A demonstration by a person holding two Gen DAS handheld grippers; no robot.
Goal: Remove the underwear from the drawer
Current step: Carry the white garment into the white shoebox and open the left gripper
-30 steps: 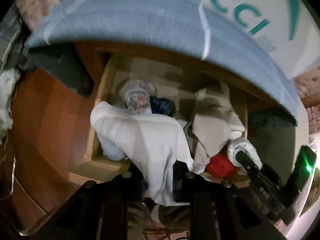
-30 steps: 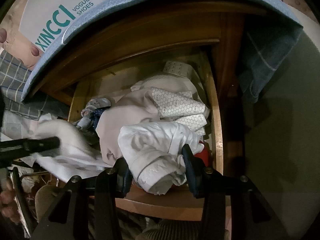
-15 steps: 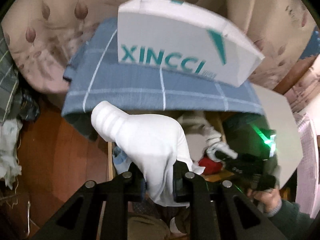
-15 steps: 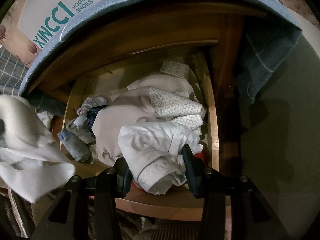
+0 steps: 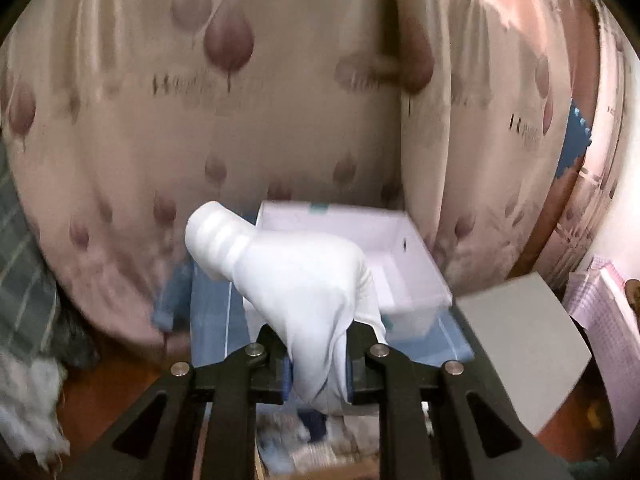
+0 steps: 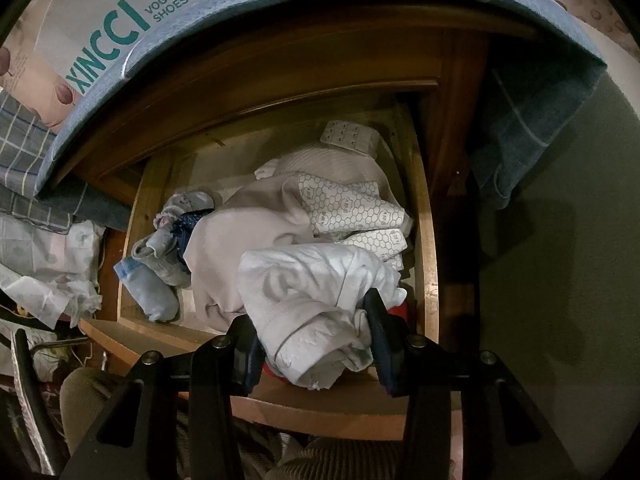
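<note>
1. Your left gripper has its fingers pinched tight on a white piece of underwear. The cloth bunches up above the fingers and a tail hangs below them.
2. Behind it there's a white shoebox sitting on a blue checked cloth, with a pink leaf-print curtain filling the background. It's all a bit motion-blurred.
3. Your right gripper points down over the open wooden drawer, fingers clamped on a second crumpled white garment at the drawer's front right.
4. In the drawer: a beige garment, honeycomb-print folded pieces and grey and blue socks on the left.
5. The shoebox lettering reads XINCC, VOGUE SHOES in the right view.
</note>
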